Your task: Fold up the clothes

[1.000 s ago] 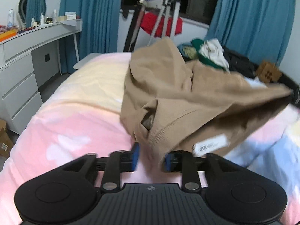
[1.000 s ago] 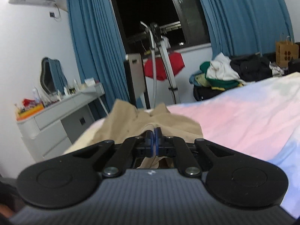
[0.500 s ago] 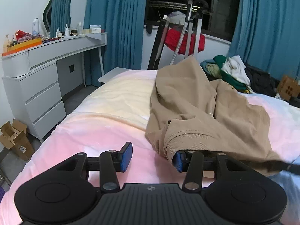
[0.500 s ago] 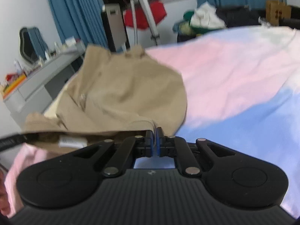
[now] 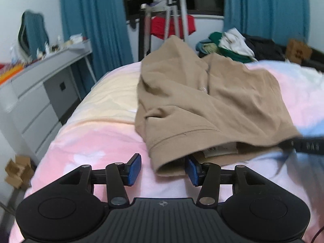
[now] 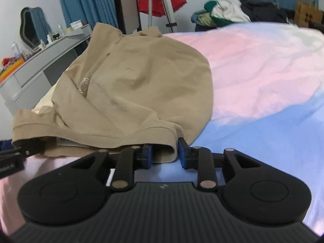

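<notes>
A tan knit garment (image 5: 212,105) lies crumpled on the pink, yellow and blue bedspread (image 5: 91,141), ribbed hem toward me. My left gripper (image 5: 163,170) hovers low at the hem's left corner. Its jaws are opening; the corner rests between them against the right pad (image 5: 192,171), clear of the left pad. In the right wrist view the garment (image 6: 141,85) spreads left of centre on the bedspread (image 6: 253,60). My right gripper (image 6: 164,155) is at the hem's right corner, jaws opening, with the folded hem loose between the pads. A white label shows inside the hem.
A white dresser (image 5: 30,93) with small items stands left of the bed. Behind the bed are blue curtains, a metal stand with a red cloth (image 5: 172,26) and a heap of clothes (image 5: 232,44). A cardboard box (image 5: 16,172) sits on the floor.
The garment, held up a second ago, has come down flat on the bed. The left jaws have widened off the hem, and the right jaws, shut on the cloth before, have parted.
</notes>
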Tool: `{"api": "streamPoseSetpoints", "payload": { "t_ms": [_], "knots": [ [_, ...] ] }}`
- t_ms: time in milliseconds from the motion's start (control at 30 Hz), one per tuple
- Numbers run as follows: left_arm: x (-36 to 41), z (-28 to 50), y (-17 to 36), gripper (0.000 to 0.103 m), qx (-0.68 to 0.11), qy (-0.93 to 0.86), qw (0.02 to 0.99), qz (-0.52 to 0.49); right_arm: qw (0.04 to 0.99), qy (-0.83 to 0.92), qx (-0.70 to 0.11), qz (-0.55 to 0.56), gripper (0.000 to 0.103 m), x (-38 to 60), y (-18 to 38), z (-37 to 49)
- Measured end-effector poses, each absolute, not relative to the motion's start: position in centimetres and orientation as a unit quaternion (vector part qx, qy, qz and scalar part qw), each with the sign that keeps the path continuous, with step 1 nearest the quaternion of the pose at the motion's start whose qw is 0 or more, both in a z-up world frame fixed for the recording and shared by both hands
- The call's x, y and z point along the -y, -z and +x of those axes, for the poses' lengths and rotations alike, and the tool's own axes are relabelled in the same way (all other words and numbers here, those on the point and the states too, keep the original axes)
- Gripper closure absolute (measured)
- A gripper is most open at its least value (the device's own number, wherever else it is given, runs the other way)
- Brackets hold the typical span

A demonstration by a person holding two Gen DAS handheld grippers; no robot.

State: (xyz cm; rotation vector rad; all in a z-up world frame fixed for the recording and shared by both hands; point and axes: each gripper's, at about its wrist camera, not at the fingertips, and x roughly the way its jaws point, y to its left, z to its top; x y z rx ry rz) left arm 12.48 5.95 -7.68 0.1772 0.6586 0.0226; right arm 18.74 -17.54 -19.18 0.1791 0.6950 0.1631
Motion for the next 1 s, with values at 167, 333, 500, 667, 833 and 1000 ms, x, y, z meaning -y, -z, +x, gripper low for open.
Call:
{"api": "streamPoseSetpoints", "payload": {
  "t_ms": [167,333,500,667,833,1000],
  "knots": [
    [-4.8,12.6,7.4,0.043,-0.271,-0.055,0.95,0.148,0.943,-0.046,-0.322,0.07,0.075,17.6,19.3,18.6],
    [-5.9,12.4,6.1,0.041,-0.244,-0.076,0.959,0.122,0.946,0.008,-0.316,0.068,0.075,18.7,19.4,18.4],
    [-7.4,11.6,4.5,0.041,-0.223,-0.081,0.969,0.069,0.947,-0.005,-0.312,0.073,0.075,18.3,19.6,18.2],
    [-6.0,12.0,6.6,0.046,-0.26,-0.086,0.951,0.143,0.941,-0.009,-0.323,0.105,0.078,18.9,20.5,18.5],
    [-6.1,12.1,6.1,0.091,-0.259,-0.048,0.958,0.111,0.947,0.0,-0.292,0.133,0.093,19.6,19.7,18.1],
    [-7.0,9.9,2.6,0.095,-0.195,-0.018,0.98,0.038,0.98,-0.003,-0.172,0.095,0.097,18.2,15.2,15.6]
  ]
}}
